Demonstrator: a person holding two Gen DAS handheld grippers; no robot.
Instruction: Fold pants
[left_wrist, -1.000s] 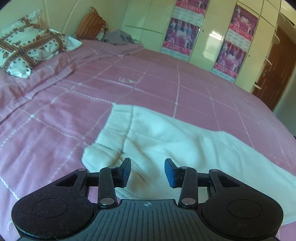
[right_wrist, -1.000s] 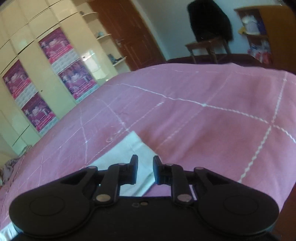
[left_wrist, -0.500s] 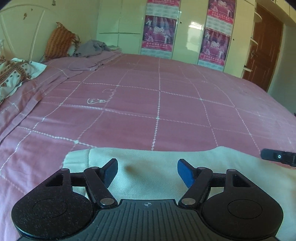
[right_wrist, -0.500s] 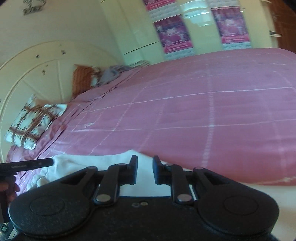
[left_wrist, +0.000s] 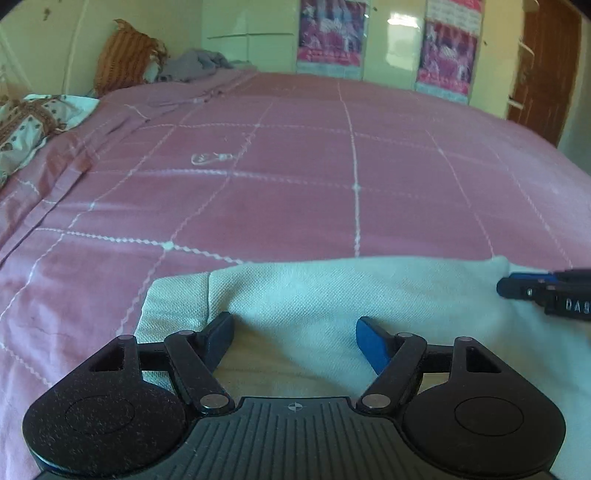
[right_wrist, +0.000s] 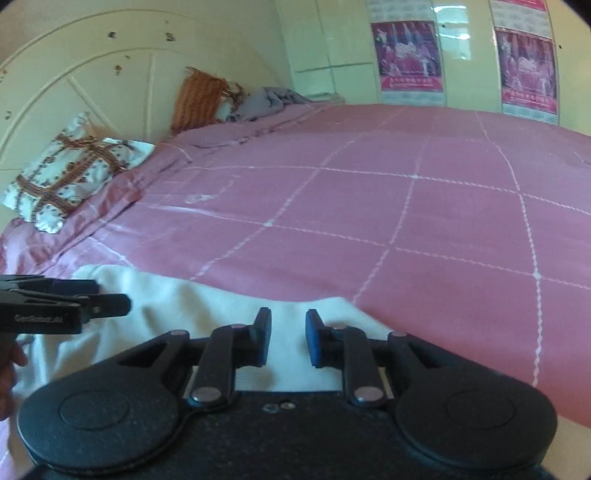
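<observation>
Pants (left_wrist: 369, 295) lie crosswise along the lower frame beneath both tools; left gripper (left_wrist: 295, 338) opening, empty; right gripper (right_wrist: 288, 338) narrowly parted, holding nothing.

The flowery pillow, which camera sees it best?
The right wrist view: the flowery pillow shows nearly whole beside the headboard. In the left wrist view only part of it shows, cut off at the picture's edge.

bed (left_wrist: 332, 177): pink checked cover | headboard (right_wrist: 74, 85): cream, arched | wardrobe (left_wrist: 391, 40): glossy cream, posters (left_wrist: 328, 33) | door (left_wrist: 546, 70): brown | pillow (right_wrist: 70, 170): patterned
</observation>
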